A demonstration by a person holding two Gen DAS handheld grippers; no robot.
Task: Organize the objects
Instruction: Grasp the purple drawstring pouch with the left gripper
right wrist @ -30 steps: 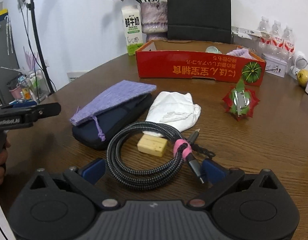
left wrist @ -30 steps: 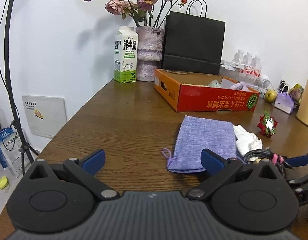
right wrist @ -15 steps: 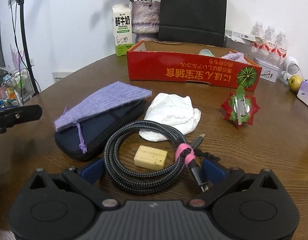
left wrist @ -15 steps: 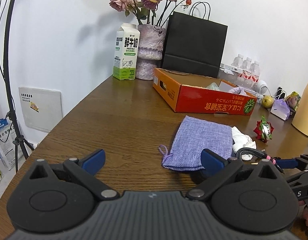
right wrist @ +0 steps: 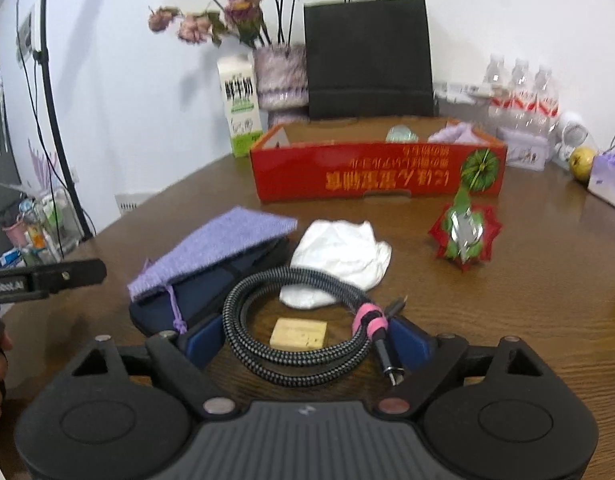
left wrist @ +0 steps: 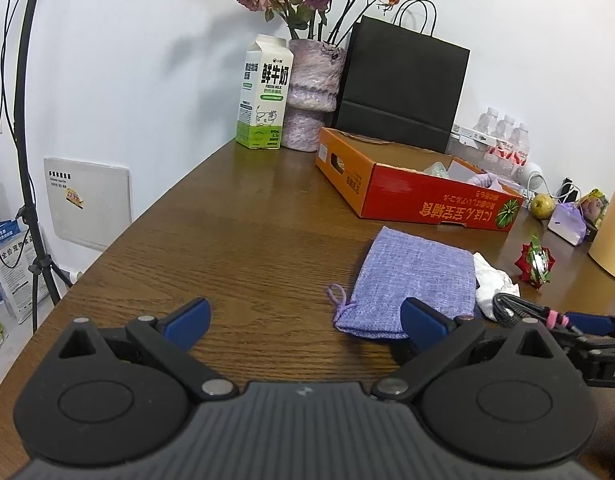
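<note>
My right gripper (right wrist: 307,344) closing round coiled cable (right wrist: 295,328), pads not touching; left gripper (left wrist: 303,320) wide open, purple pouch (left wrist: 411,280) at 1 o'clock.

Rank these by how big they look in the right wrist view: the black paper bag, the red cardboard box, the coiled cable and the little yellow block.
1. red cardboard box
2. black paper bag, looking close to the box
3. coiled cable, enlarged by nearness to the camera
4. yellow block

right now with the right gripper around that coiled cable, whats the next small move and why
Probably finish closing the right gripper on the coiled cable. Its jaws have just been closing and the coil's near loop lies between them, but the pads do not clearly press it yet. Once gripped, it could go to the red box. The left gripper is open over bare table.
</note>
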